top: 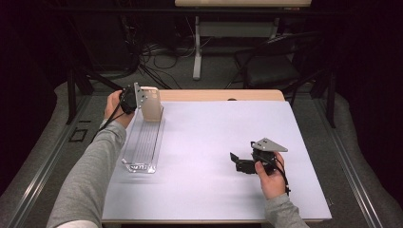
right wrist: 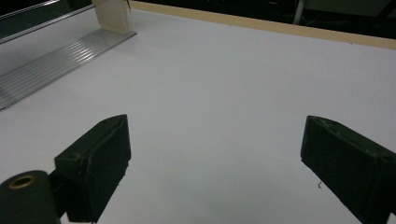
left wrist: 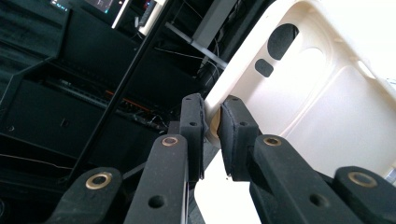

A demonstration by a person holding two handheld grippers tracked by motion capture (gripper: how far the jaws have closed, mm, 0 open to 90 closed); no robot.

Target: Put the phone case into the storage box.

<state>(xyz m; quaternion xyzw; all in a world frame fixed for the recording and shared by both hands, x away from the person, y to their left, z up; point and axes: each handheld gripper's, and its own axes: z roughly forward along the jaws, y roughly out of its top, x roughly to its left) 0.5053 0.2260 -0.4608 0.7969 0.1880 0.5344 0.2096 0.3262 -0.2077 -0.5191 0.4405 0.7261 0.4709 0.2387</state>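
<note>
Left gripper view: left gripper [left wrist: 212, 122] pinches the cream phone case [left wrist: 322, 107] upright over the clear rack [top: 142, 142], upper left; next, seating it in a slot. Right gripper [right wrist: 215, 163] rests spread, idle.

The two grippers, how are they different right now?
The left gripper is shut on the edge of a cream phone case; the right gripper has its jaws wide open with nothing between them. The left is raised at the far end of the clear rack; the right sits low over the white table. Both have black jaws.
</note>
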